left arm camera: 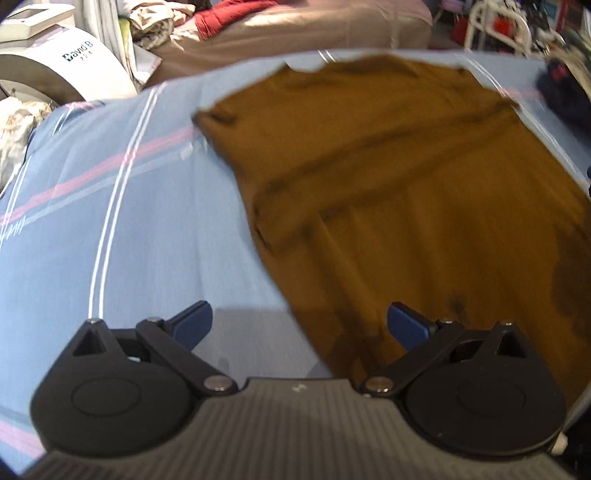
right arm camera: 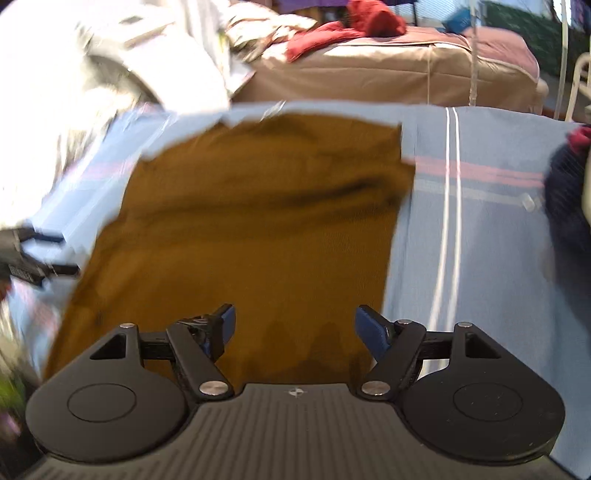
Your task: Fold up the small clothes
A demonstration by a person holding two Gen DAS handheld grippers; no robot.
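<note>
Both of my jaws stand spread wide with nothing between them. My left gripper (left arm camera: pixel 299 325) hangs over the near left edge of the brown garment (left arm camera: pixel 406 206), its left blue pad (left arm camera: pixel 192 325) above bare sheet and its right blue pad over the brown cloth. My right gripper (right arm camera: pixel 295 328) hangs over the near end of the same brown garment (right arm camera: pixel 258 229), close to its right edge, with both pads over cloth or just at its border; I cannot tell whether any pad touches the fabric.

The garment lies spread out flat on a light blue sheet (left arm camera: pixel 129 229) with white lines and pink stripes. It runs from close beneath my grippers away to the far edge of the sheet, with a few dark creases crossing its upper half and a notched, uneven far edge. Both views are smeared by motion blur, so finer detail of the cloth is lost.

From the right wrist I see a dark black and blue shape at the left edge, just beside the garment's left border, too blurred to name. A dark navy bundle (right arm camera: pixel 565 206) sits on the sheet at the far right, well apart from the garment.

Beyond the sheet stands a tan-covered bed (left arm camera: pixel 295 33) with a red garment (left arm camera: pixel 229 16) and pale crumpled cloth heaped on it. A white rounded appliance (left arm camera: pixel 70 70) stands at the far left.
</note>
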